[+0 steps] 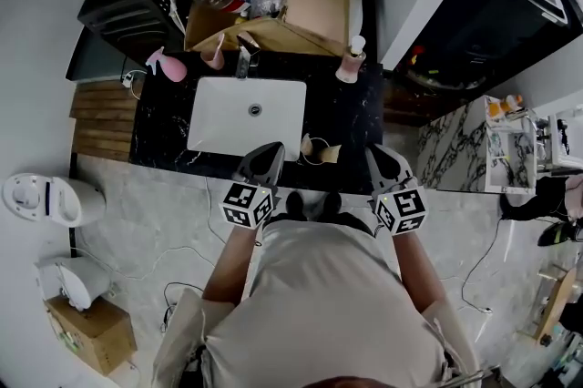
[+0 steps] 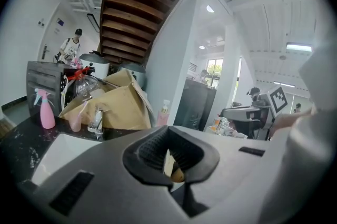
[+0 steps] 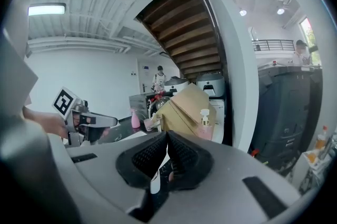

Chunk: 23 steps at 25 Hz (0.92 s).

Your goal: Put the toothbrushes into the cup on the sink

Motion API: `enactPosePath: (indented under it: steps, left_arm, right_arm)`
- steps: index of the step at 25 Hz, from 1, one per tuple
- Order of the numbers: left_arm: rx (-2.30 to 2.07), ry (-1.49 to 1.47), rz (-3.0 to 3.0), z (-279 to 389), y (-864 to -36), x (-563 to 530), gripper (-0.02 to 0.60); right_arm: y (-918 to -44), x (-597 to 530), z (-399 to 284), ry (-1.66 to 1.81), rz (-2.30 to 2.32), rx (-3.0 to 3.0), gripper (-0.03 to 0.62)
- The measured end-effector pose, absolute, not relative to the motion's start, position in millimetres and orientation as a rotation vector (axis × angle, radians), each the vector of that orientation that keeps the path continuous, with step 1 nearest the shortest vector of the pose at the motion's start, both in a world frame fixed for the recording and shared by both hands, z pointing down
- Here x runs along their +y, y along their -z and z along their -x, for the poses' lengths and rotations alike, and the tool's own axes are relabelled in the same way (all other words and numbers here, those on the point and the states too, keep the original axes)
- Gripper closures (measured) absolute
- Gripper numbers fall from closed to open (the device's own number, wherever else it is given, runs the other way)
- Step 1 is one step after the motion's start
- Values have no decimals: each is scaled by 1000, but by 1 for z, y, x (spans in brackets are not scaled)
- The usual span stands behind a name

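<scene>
left gripper clenched on nothing | right gripper clenched on nothing | small pink plastic cup at far side of white rectangular sink, left of tap — toothbrushes not made out | risk: a reach across the sink could tip the light cup

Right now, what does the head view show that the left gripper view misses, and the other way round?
Only the head view: the floor with a white appliance and a small cardboard box, and the marker cube on the left hand-held gripper.
Only the left gripper view: the wooden stair underside, a person standing far back, and that gripper's jaws close up, shut with nothing between them.
Both: pink spray bottle, faucet, large cardboard box, pump bottle, right hand-held gripper.
</scene>
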<state>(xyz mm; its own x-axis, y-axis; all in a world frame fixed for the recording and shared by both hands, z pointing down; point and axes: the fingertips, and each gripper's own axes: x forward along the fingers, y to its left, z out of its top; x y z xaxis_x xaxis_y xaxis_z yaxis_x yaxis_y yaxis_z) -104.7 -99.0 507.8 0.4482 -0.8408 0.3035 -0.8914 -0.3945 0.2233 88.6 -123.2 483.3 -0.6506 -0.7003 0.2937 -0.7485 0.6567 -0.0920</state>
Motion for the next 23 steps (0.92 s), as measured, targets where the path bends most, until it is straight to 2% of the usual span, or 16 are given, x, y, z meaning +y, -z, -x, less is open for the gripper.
enactPosePath:
  steps: [23]
  left_arm:
    - [-1491,-193,-2321,112,-512,-101,574]
  right_arm:
    - [-486,-131,-76,-314,-1138,-2667,562]
